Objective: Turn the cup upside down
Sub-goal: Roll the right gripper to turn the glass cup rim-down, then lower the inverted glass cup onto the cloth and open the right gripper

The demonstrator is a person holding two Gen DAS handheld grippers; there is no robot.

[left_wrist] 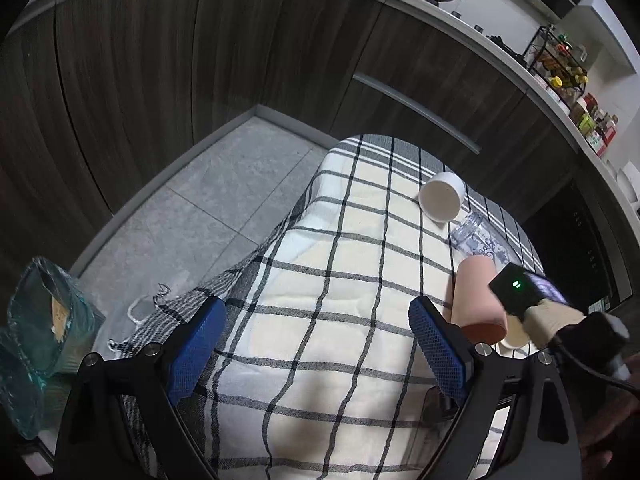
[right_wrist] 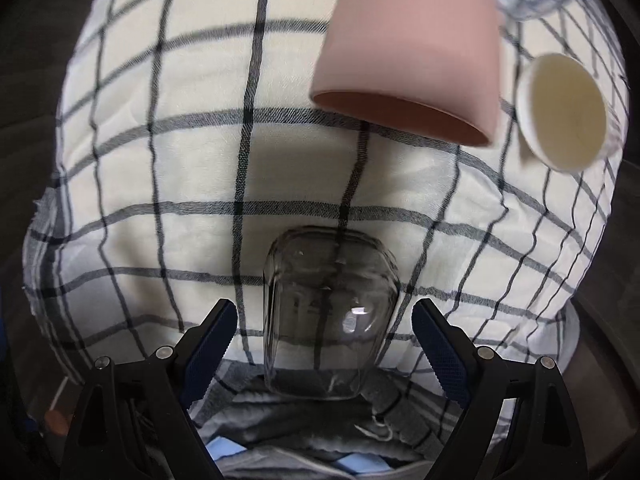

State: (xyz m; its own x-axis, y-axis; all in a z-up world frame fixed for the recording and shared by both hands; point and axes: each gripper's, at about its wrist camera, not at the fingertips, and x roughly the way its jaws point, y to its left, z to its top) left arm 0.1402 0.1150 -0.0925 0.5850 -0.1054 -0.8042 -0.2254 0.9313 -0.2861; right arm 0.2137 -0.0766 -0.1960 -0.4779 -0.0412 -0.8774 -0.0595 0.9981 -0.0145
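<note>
Left gripper (left_wrist: 316,344): jaws wide, nothing held, above cloth (left_wrist: 320,280), left of pink cup (left_wrist: 478,296). Right gripper (right_wrist: 322,344): jaws wide around glass cup (right_wrist: 330,316), pads not touching it. Glass seems lying on side, nearer than pink cup (right_wrist: 408,48); which end is mouth, cannot tell. Advice: close gently at mid-body, grip firm because glass is slippery, lift clear before turning.

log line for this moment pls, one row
right gripper: open, astride clear glass cup | left gripper: open, empty | pink cup: on checked cloth
</note>
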